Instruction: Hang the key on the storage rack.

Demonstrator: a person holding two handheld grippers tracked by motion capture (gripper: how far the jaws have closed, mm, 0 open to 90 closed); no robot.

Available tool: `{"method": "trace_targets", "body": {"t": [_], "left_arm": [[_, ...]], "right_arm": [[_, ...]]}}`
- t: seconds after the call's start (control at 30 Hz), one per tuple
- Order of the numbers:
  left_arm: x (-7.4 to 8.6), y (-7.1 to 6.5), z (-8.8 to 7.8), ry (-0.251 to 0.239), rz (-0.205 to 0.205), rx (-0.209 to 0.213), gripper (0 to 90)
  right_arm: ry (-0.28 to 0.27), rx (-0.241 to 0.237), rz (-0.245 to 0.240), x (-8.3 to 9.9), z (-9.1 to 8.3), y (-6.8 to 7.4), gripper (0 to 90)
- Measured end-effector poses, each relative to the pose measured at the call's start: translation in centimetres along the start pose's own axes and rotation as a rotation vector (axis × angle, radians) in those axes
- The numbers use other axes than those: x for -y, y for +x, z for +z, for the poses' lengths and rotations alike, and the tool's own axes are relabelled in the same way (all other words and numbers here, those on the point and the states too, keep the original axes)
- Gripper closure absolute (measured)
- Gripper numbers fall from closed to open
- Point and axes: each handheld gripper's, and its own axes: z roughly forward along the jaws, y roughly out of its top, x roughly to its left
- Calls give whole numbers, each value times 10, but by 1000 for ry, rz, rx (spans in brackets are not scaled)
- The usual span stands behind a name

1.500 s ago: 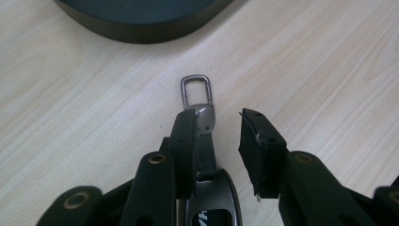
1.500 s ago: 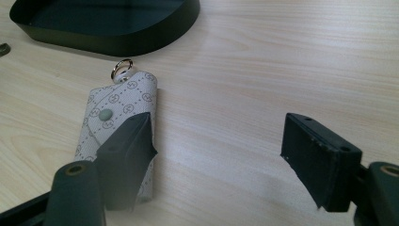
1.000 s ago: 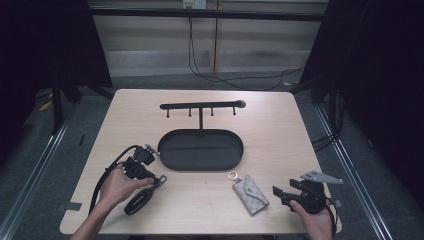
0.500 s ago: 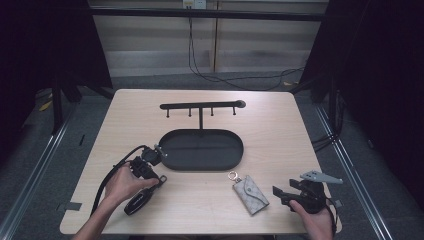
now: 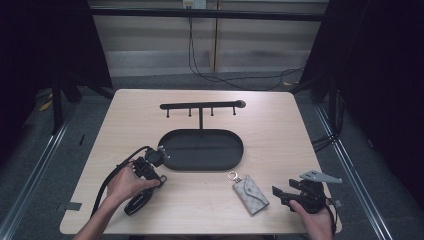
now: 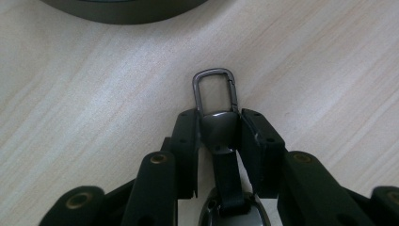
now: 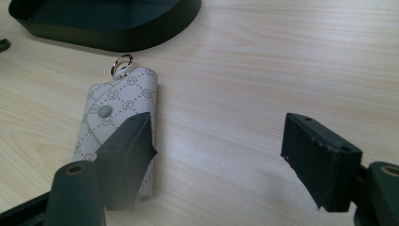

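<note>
A: At the table's [image 5: 280, 120] near-left, the left gripper [image 5: 152, 161] was clamped on the metal neck of a black key fob [image 6: 225, 141], w/ its carabiner clip [image 6: 214, 92] poking out past the jaw tips, just short of the oval tray [image 5: 200, 150].

B: And the right gripper [image 5: 281, 192]?

A: Jaws apart, nothing between them. One jaw sat in front of the patterned key pouch [image 7: 120, 122], which lay flat near the front edge; couldn't tell if it touched.

B: So the step was hanging the fob, prob. on the hook rack [image 5: 200, 106]?

A: Likely. To do it well: keep the grip on the neck so the clip stays free, lift clear of the tray rim, approach a peg w/ the loop square-on, release only once it's seated.
</note>
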Motion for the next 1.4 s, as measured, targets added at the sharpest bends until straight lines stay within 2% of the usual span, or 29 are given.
{"method": "trace_targets", "body": {"t": [0.07, 0.1, 0.13, 0.17, 0.4, 0.6, 0.63, 0.7, 0.87, 0.97, 1.07, 1.17, 1.33, 1.37, 1.4], "left_arm": [[-2, -1, 0, 13, 3, -3, 678], [-3, -2, 1, 16, -10, -4, 676], [-5, -1, 0, 36, -2, -3, 667], [-7, -3, 1, 40, -15, -13, 665], [-14, -10, 4, 96, 4, -69, 683], [-19, -10, 4, 151, 20, -72, 704], [-19, -11, 5, 141, -1, -70, 705], [-20, -9, 4, 150, 9, -61, 706], [-17, -3, 3, 124, -27, -18, 708], [-15, -2, -1, 112, -35, -5, 708], [-14, -1, -7, 101, -26, 13, 708], [-11, 0, -13, 75, -37, -17, 708], [-7, 0, -21, 53, -45, -12, 708], [-7, 1, -24, 57, -33, -10, 708], [-6, 0, -27, 44, -43, -14, 708]], "right_arm": [[1, 0, 0, 0, 0, 0, 255], [0, -1, -2, 0, 0, 0, 255], [0, -2, -3, 0, 0, 0, 255], [0, -2, -3, 0, 0, 0, 255], [0, -3, -3, 0, 0, 0, 255], [1, -4, -4, 0, 0, 0, 254], [1, -3, -4, 0, 0, 0, 255], [4, 0, -1, 0, 0, 0, 255], [5, -2, -1, 0, 1, 0, 255], [6, 0, 1, 0, 1, 0, 255], [6, 1, 1, 0, 1, 0, 255], [5, 0, 2, 0, 1, 0, 255], [5, 1, 2, 0, 1, 0, 255], [4, 1, 2, 0, 1, -1, 255], [4, 1, 3, 0, 1, -1, 255]]}}
